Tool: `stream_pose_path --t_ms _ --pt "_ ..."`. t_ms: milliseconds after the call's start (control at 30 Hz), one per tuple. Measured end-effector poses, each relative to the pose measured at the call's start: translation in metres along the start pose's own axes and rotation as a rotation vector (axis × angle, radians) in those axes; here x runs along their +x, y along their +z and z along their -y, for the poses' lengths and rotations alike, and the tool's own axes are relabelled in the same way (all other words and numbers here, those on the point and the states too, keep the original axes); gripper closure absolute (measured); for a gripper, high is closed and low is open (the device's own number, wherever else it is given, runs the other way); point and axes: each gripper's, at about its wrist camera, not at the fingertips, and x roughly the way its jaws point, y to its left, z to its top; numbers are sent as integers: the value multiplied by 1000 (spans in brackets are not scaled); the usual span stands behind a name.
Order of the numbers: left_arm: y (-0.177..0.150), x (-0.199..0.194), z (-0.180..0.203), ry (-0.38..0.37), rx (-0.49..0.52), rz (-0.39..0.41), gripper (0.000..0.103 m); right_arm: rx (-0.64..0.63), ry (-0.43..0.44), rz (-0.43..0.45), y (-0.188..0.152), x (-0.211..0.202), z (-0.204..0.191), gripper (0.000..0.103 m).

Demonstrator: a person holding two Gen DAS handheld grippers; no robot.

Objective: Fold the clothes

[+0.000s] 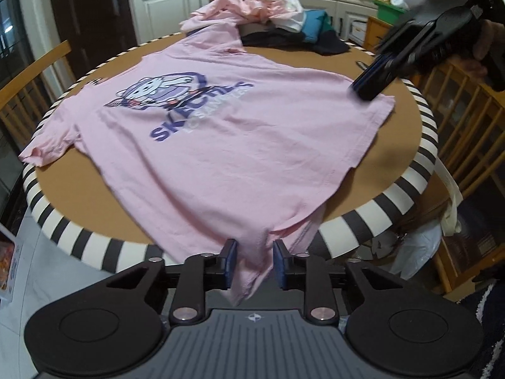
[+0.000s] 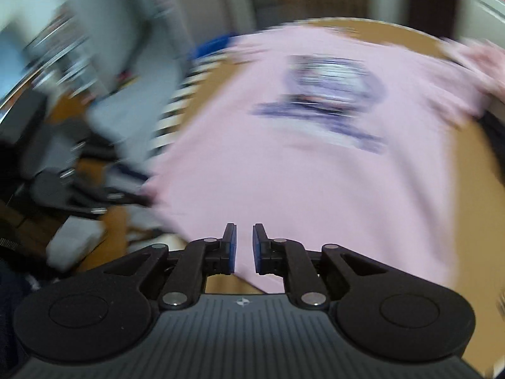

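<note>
A pink T-shirt (image 1: 221,132) is spread print-up across a round brown surface (image 1: 394,132) that is edged with a black-and-white striped rim (image 1: 372,218). A purple cartoon figure and purple lettering are printed on the shirt's chest. One short sleeve (image 1: 44,151) of the shirt is laid out to the striped rim, and the other is drawn up toward a heap of clothes (image 1: 277,9) at the far side of the surface from the shirt's hem, made up of pink, white, teal and dark pieces.

The left claw (image 1: 252,262) is placed at the hem corner of the shirt that hangs over the rim. A bunch of pink cloth is seen between its blue pads (image 1: 232,262), with the jaws parted around it; whether the cloth is pinched cannot be told.

The right claw (image 1: 366,87) is set down on the other hem corner of the shirt, its fingers drawn close together; a grip on the fabric cannot be confirmed. In the right wrist view, which is heavily blurred, the shirt (image 2: 315,173) is seen beyond the narrowly parted fingers (image 2: 258,246), with its hem edge running beneath them.

White cabinet doors (image 1: 164,9) are seen behind the heap of clothes.
</note>
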Motion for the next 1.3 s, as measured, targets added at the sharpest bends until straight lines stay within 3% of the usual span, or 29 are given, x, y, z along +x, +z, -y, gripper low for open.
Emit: stream_pose_path --t_ms 133,333,400,467,567,733,867,1000,1167,1300 --pt "1 8 4 -3 9 -12 73 -201 48 -78 14 53 -41 89" --pt "1 10 -6 -30 -33 -1 73 -240 97 -82 28 76 -57 87" --pt "1 10 -10 -43 -41 -1 76 -248 101 -94 30 80 -58 86" --pt "2 11 -14 -65 -55 -4 86 -246 119 -116 30 86 -59 86" --pt "2 10 -19 -89 -59 -9 89 -262 134 -142 29 95 -63 85" --pt "4 9 -22 -117 -43 -21 89 -240 117 -152 31 100 -61 85" --pt "6 8 -24 -141 -25 -30 89 -178 138 -171 34 103 -51 96" --pt "7 7 -26 -165 -7 -40 88 -111 158 -176 35 99 -41 101" --pt "7 8 -27 -191 10 -54 79 -99 131 -153 34 88 -38 102" --pt "8 10 -28 -199 10 -55 79 -74 115 -123 35 75 -33 102"
